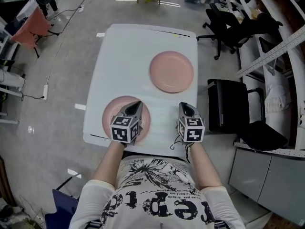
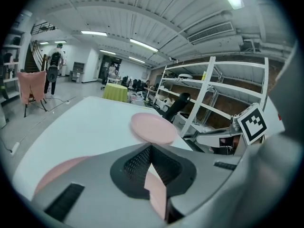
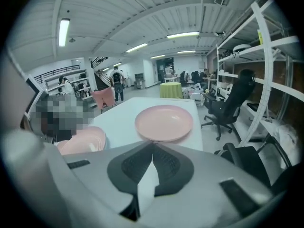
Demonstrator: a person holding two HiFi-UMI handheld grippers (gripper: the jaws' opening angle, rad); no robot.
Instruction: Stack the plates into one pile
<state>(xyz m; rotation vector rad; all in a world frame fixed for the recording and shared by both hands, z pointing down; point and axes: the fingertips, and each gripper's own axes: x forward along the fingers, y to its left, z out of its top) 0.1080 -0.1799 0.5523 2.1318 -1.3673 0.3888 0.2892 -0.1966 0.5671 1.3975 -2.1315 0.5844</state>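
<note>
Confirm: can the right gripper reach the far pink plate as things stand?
Probably yes. Only bare table lies between the right gripper and the far plate, straight ahead of it. Its jaws are shut, so they must open first.

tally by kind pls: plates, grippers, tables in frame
Pink plates: 2 (far plate, near plate)
Grippers: 2 (left gripper, right gripper), both shut, nothing held
White table: 1
Total: 5
</note>
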